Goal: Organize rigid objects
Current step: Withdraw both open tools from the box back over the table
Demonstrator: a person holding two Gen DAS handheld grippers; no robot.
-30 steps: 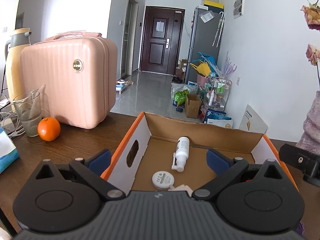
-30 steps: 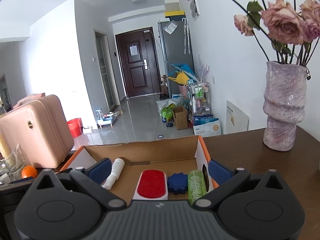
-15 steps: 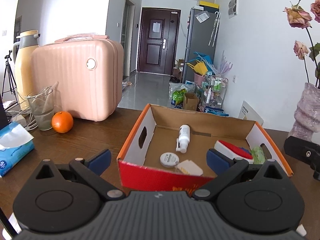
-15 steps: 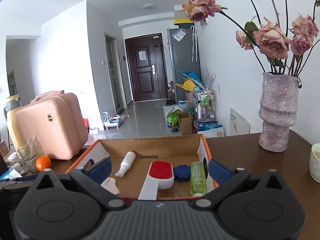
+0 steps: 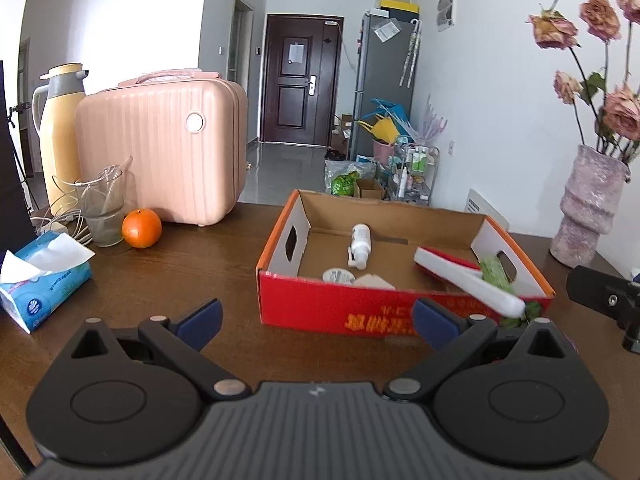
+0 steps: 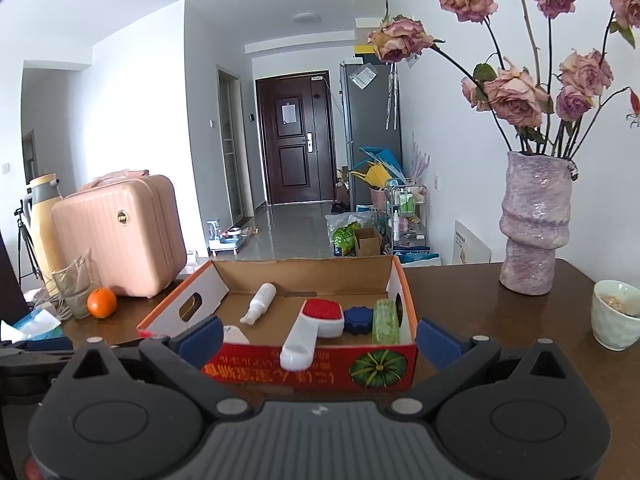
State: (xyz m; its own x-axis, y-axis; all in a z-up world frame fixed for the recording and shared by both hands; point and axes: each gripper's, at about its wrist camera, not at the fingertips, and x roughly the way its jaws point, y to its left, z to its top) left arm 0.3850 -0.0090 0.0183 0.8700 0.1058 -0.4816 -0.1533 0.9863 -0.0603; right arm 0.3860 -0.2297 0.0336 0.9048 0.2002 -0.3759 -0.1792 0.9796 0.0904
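Dark brown wooden tabletop (image 5: 168,280) fills the left wrist view, with a hallway and dark door behind it. On it sits an open cardboard box with a red front and orange rim (image 5: 360,312). Inside the box lie a white spray bottle (image 5: 360,245), a round white tin (image 5: 338,275), a white lint brush with a red pad (image 5: 460,276) whose handle pokes over the front edge, and a green ribbed bottle (image 5: 494,274) against the right wall. Left of the box stand a pink hard-shell suitcase (image 5: 160,160), a yellow thermos jug (image 5: 62,136), a clear glass (image 5: 102,212), an orange (image 5: 141,227) and a blue tissue pack (image 5: 44,280). The left gripper (image 5: 316,318) hangs in front of the box, its blue-padded fingers spread wide, holding nothing.

From the right wrist view, the same box (image 6: 312,368) shows the spray bottle (image 6: 260,303), lint brush (image 6: 316,326), a dark blue ridged lid (image 6: 357,320) and the green bottle (image 6: 385,320). A mauve textured vase of dried roses (image 6: 534,224) and a pale cup (image 6: 614,314) stand to the right. The right gripper (image 6: 320,338) is also spread apart and empty, just short of the box front.
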